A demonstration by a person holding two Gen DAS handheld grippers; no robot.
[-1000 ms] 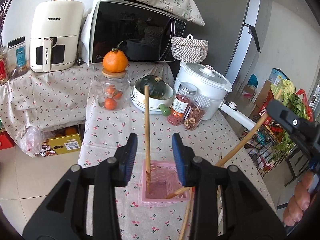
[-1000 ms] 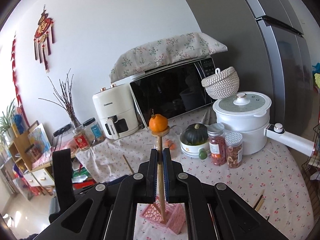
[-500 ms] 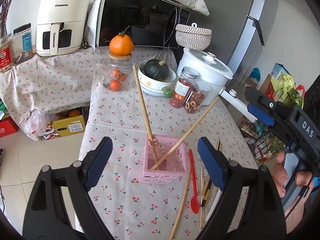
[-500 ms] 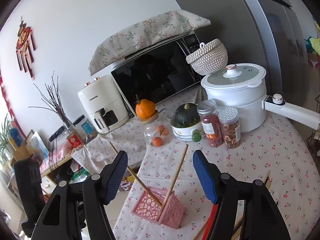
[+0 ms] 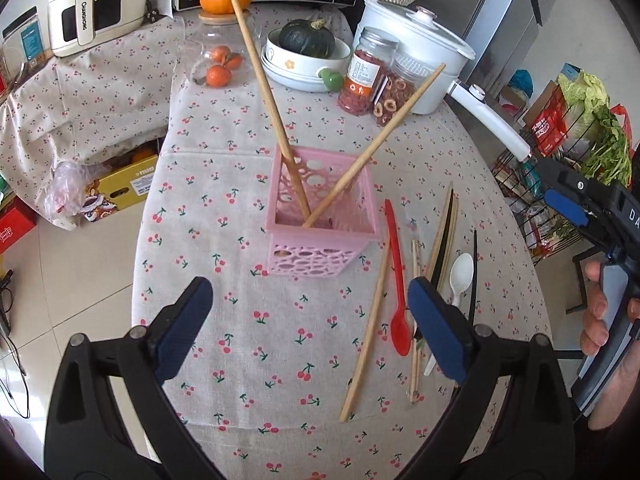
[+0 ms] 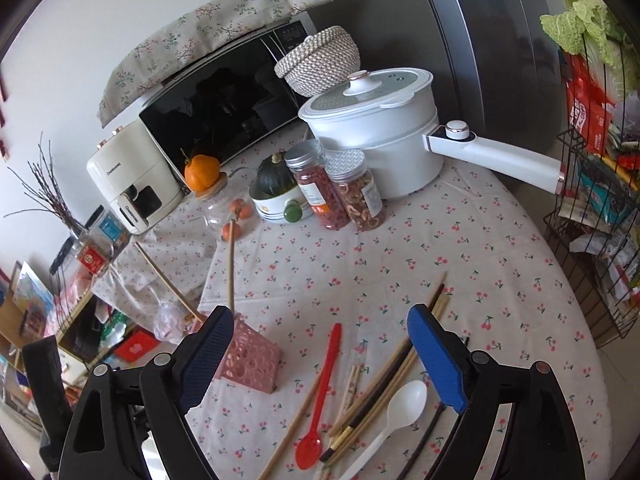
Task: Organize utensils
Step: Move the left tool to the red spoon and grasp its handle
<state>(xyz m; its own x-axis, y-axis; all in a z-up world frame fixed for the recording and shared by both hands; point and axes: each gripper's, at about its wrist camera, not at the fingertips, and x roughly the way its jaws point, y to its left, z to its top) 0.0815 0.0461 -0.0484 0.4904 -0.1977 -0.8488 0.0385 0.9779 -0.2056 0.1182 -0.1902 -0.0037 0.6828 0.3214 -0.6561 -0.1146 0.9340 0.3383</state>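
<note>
A pink perforated basket (image 5: 322, 220) stands on the cherry-print tablecloth with two long wooden chopsticks (image 5: 268, 92) leaning crossed in it; it also shows in the right wrist view (image 6: 248, 364). To its right lie a red spoon (image 5: 398, 280), a white spoon (image 5: 460, 276), a loose wooden chopstick (image 5: 366, 332) and several more chopsticks (image 5: 442, 232). My left gripper (image 5: 310, 330) is open and empty, in front of the basket. My right gripper (image 6: 320, 360) is open and empty, above the red spoon (image 6: 320, 396), white spoon (image 6: 396, 412) and chopsticks (image 6: 384, 376).
At the table's back stand a white pot with a long handle (image 6: 384, 136), two jars (image 6: 336, 188), a bowl with a squash (image 5: 306, 52) and a glass jar with oranges (image 5: 218, 60). A wire rack of groceries (image 6: 596, 208) is at the right, boxes on the floor at the left.
Both grippers opened and let go of their chopsticks, which now lean in the basket. Both grippers pulled back and tilted down toward the table; the loose utensils came into view.
</note>
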